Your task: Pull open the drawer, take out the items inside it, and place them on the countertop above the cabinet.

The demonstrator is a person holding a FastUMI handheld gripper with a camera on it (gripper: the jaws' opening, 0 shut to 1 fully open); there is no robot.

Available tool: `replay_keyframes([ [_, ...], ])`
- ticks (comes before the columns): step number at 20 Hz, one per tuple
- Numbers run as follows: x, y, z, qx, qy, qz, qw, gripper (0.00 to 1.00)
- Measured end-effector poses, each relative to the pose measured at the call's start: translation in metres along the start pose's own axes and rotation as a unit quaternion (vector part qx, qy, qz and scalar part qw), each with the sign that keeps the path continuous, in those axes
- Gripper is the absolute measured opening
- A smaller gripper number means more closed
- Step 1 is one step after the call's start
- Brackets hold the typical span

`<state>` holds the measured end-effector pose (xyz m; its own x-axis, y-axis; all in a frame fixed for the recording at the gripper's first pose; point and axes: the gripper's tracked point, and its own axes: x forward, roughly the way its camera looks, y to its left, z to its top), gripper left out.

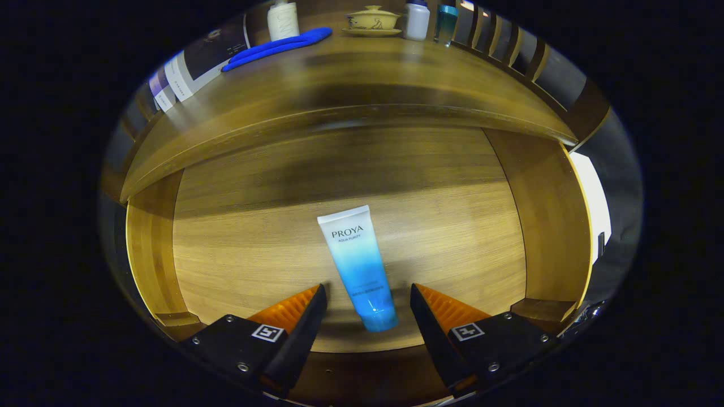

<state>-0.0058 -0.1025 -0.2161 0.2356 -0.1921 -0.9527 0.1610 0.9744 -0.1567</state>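
The wooden drawer (237, 237) stands pulled open beneath the countertop (362, 73). A white-to-blue tube (359, 265) lies flat on the drawer floor, its blue cap end pointing toward me. My gripper (367, 291) is open above the drawer, its fingers on either side of the tube's cap end, not touching it.
On the countertop above lie a blue cloth-like item (277, 48), a white bottle (283, 20), a yellow lidded bowl on a saucer (372, 20), a white jar (417, 20) and a teal bottle (447, 22). Drawer side walls (551, 226) rise left and right.
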Motion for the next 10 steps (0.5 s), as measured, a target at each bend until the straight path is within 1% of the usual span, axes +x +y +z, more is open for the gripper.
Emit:
replay_keyframes([
  [2,0.006,-0.002,0.001,0.009,0.003,0.004,1.000,0.84],
  [3,0.008,0.002,0.000,0.014,0.004,0.015,1.000,0.72],
  [5,0.013,0.004,0.001,0.014,0.003,0.025,1.000,0.57],
  [7,0.013,0.003,0.002,0.005,-0.009,0.023,1.000,0.51],
  [10,0.011,0.003,0.003,-0.004,-0.030,0.017,0.999,0.44],
])
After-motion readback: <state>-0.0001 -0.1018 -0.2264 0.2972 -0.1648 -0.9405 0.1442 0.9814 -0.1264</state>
